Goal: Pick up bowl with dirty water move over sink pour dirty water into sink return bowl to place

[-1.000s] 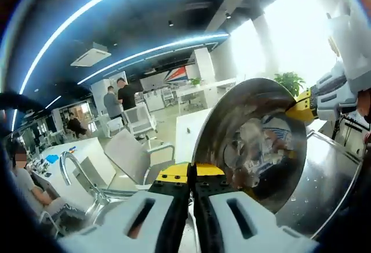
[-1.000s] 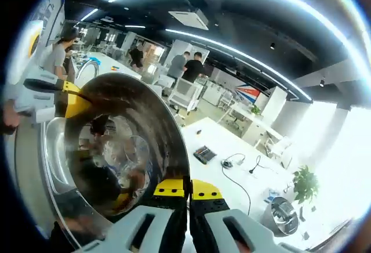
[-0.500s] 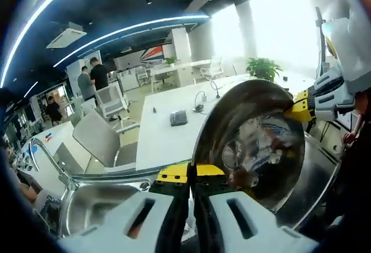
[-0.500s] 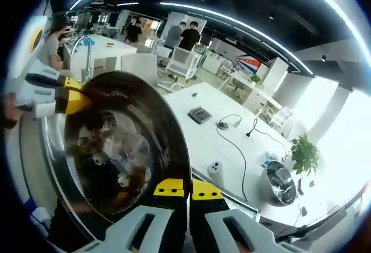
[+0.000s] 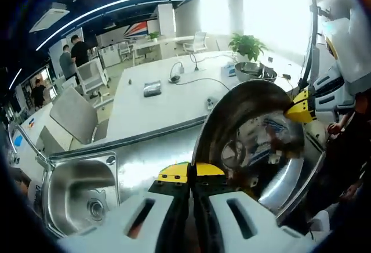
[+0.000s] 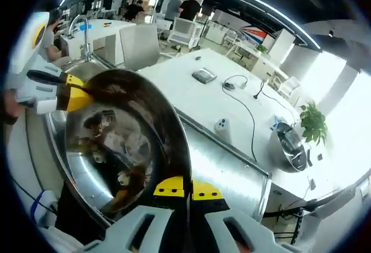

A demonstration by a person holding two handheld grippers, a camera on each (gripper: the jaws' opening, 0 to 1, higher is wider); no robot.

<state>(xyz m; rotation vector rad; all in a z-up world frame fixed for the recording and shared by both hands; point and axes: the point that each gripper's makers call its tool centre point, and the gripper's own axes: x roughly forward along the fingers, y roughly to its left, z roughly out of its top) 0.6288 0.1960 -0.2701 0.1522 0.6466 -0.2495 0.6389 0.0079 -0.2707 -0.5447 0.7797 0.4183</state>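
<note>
Open-plan office space stretches behind a long steel surface [image 5: 151,154], with white tables, chairs and a few people standing far off. Set into that steel at its far left in the left gripper view is the sink [image 5: 78,192], its drain showing, with a curved tap [image 5: 26,143] beside it. The bowl [image 5: 252,143] is off the surface and held between the two tools: the left tongs [image 5: 192,172] are pressed together on the near rim in the left gripper view, and the right tongs [image 6: 188,188] pinch the opposite rim in the right gripper view, where the left tool's yellow tip also shows at the bowl's far edge. The bowl [image 6: 122,143] is tilted steeply, its shiny inside facing each camera, with brownish residue low in the hollow and no clear pool of water that I can make out. It hangs above the steel draining area, well apart from the sink basin. Judging from that, the lift is done; whether the pour is finished cannot be told for certain, though the nearly empty hollow suggests it is, leaving the return of the bowl to its place.
</note>
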